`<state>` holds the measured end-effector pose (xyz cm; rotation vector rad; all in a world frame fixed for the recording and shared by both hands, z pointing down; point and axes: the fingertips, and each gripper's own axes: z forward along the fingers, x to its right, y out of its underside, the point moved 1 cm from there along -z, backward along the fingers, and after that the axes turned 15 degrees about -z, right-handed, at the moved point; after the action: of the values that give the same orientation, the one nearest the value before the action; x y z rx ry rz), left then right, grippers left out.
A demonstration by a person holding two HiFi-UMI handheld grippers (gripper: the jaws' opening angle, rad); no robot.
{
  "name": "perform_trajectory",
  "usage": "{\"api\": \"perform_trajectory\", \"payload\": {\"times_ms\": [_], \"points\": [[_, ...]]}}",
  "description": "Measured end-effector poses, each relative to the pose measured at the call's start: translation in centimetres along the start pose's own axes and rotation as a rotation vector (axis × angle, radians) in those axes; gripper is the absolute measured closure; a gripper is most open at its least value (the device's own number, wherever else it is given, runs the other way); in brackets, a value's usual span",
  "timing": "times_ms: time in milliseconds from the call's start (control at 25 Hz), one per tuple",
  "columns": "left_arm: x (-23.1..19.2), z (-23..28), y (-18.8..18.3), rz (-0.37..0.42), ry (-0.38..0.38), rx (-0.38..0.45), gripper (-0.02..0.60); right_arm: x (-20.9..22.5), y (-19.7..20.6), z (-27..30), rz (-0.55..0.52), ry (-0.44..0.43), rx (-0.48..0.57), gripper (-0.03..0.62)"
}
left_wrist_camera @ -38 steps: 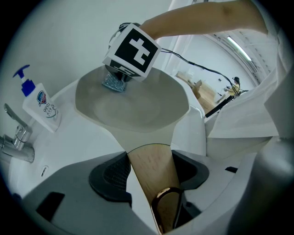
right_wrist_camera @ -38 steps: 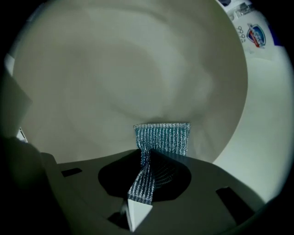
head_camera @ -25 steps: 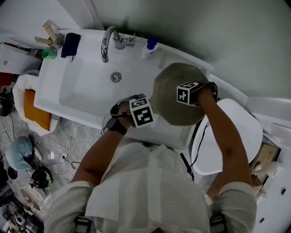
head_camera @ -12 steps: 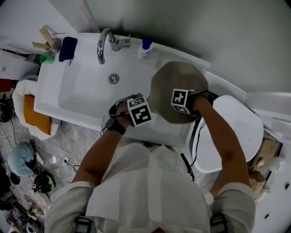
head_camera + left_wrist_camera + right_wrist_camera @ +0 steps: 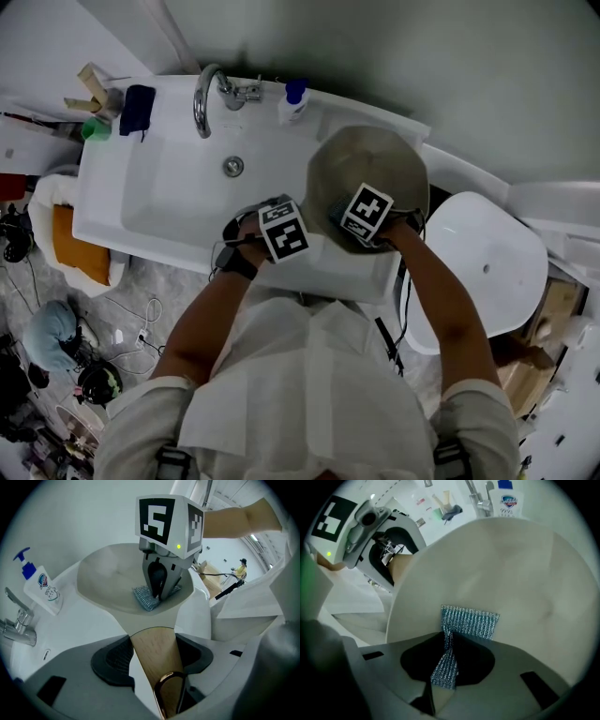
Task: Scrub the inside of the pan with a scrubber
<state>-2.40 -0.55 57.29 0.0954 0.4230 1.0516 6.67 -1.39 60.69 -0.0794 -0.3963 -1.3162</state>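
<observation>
A beige pan (image 5: 367, 161) rests over the right end of the white sink (image 5: 159, 202). My left gripper (image 5: 305, 236) is shut on its wooden handle (image 5: 157, 656), which has a metal hanging loop at the near end. Inside the pan, my right gripper (image 5: 352, 223) is shut on a blue-silver mesh scrubber (image 5: 471, 622), whose free end lies flat on the pan's inner surface (image 5: 511, 569). The left gripper view shows the scrubber (image 5: 146, 597) pressed down under the right gripper (image 5: 158, 585) near the pan's near wall.
A curved faucet (image 5: 204, 89) and a soap pump bottle (image 5: 291, 101) stand at the sink's back edge. The drain (image 5: 232, 167) is mid-basin. A dark blue cloth (image 5: 138, 105) and green cup (image 5: 94, 128) sit at the back left. A white seat (image 5: 483, 272) is on the right.
My right gripper has slid the scrubber across the pan's inside, from its right side toward the near left. The left gripper has kept its hold on the handle.
</observation>
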Motion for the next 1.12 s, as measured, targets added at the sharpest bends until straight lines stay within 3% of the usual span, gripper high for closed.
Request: {"api": "perform_trajectory", "payload": {"times_ms": [320, 520, 840, 1120], "points": [[0.1, -0.1, 0.0, 0.004, -0.005, -0.014, 0.308, 5.9, -4.0, -1.7, 0.133, 0.293, 0.273, 0.54], [0.1, 0.0, 0.0, 0.004, -0.006, -0.017, 0.308, 10.1, -3.8, -3.4, 0.266, 0.413, 0.371, 0.541], [0.1, -0.1, 0.0, 0.003, -0.005, -0.019, 0.308, 13.4, 1.9, -6.1, 0.441, 0.51, 0.314, 0.541], [0.1, 0.0, 0.1, 0.0, -0.003, -0.014, 0.308, 11.1, 5.7, -5.5, 0.544, 0.455, 0.231, 0.542]]}}
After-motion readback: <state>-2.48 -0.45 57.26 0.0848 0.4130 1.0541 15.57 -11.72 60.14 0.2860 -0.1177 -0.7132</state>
